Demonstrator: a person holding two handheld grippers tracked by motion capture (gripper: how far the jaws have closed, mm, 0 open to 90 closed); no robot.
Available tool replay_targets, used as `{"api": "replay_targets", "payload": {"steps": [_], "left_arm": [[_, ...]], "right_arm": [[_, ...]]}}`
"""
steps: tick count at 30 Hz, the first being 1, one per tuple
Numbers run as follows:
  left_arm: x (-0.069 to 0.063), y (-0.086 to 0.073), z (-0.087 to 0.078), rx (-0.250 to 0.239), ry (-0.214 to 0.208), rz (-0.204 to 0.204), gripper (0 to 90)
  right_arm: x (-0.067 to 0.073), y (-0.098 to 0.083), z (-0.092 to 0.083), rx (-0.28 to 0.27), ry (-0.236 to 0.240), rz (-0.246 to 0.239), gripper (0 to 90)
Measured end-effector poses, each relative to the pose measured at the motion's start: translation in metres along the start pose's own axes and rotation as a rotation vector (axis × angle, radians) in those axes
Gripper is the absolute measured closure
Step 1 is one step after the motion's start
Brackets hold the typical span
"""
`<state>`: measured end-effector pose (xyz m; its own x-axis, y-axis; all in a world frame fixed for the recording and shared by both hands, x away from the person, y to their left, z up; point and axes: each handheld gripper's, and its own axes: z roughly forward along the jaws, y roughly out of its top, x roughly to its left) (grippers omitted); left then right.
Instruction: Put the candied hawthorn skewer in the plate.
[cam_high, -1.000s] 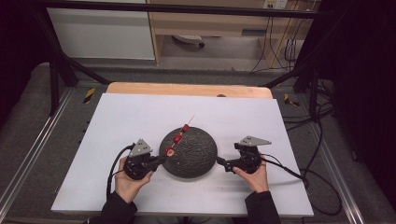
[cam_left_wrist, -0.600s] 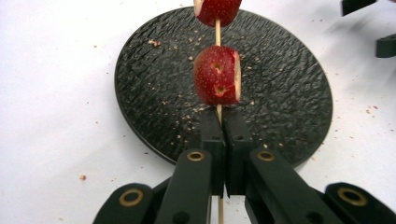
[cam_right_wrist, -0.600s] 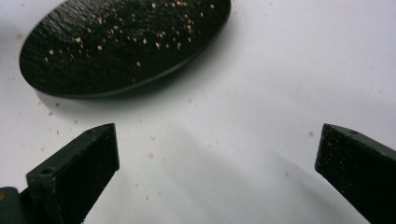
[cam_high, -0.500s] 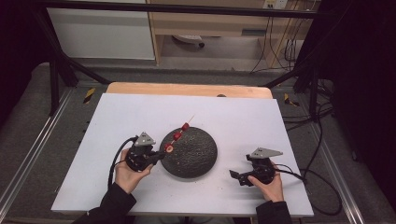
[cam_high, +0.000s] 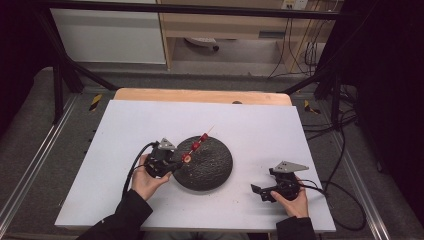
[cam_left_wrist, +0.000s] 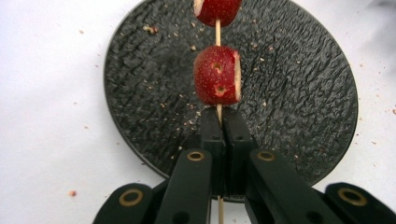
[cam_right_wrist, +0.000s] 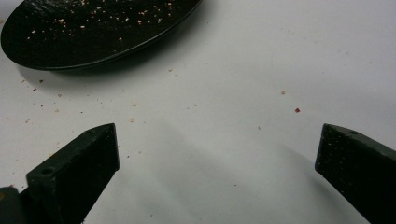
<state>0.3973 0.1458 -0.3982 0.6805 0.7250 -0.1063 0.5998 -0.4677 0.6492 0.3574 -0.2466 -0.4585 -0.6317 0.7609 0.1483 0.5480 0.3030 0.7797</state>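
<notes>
A thin wooden skewer (cam_left_wrist: 217, 35) carries red strawberry pieces (cam_left_wrist: 217, 82) over a round black textured plate (cam_high: 212, 167). My left gripper (cam_high: 176, 164) is shut on the skewer's lower end at the plate's left rim; in the left gripper view its jaws (cam_left_wrist: 223, 135) press together around the stick. The skewer (cam_high: 199, 142) slants up and to the right above the plate. My right gripper (cam_high: 258, 192) rests low on the white table to the right of the plate, open, with bare tabletop between its fingers (cam_right_wrist: 79, 161). The plate's edge (cam_right_wrist: 116, 51) lies ahead of it.
The white board (cam_high: 250, 125) covers a wooden table; crumbs dot it near the plate (cam_right_wrist: 132, 119). Black cables trail from both grippers (cam_high: 134, 167). Metal frame rails (cam_high: 30, 170) run along both sides, and a shelf unit stands beyond the far edge.
My right gripper has drawn away from the plate's right rim toward the near right of the table. My left gripper with the skewer has shifted slightly right, up to the plate's rim.
</notes>
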Motion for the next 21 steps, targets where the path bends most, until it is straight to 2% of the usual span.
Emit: {"api": "replay_targets", "payload": {"steps": [4, 11, 15, 21], "left_arm": [[-0.004, 0.001, 0.009, 0.041, 0.018, 0.003, 88.5], [-0.011, 0.0, 0.02, 0.1, 0.024, 0.023, 88.5], [-0.012, -0.001, 0.027, 0.132, 0.025, 0.017, 88.4], [-0.014, -0.001, 0.029, 0.144, 0.032, 0.023, 88.4]], "right_arm": [[-0.001, -0.001, 0.0, 0.005, 0.0, -0.009, 0.6], [-0.001, -0.002, -0.001, 0.003, 0.004, -0.006, 0.6], [-0.002, -0.002, -0.002, -0.003, 0.005, -0.002, 0.6], [-0.002, -0.002, -0.002, -0.004, 0.003, -0.001, 0.6]]}}
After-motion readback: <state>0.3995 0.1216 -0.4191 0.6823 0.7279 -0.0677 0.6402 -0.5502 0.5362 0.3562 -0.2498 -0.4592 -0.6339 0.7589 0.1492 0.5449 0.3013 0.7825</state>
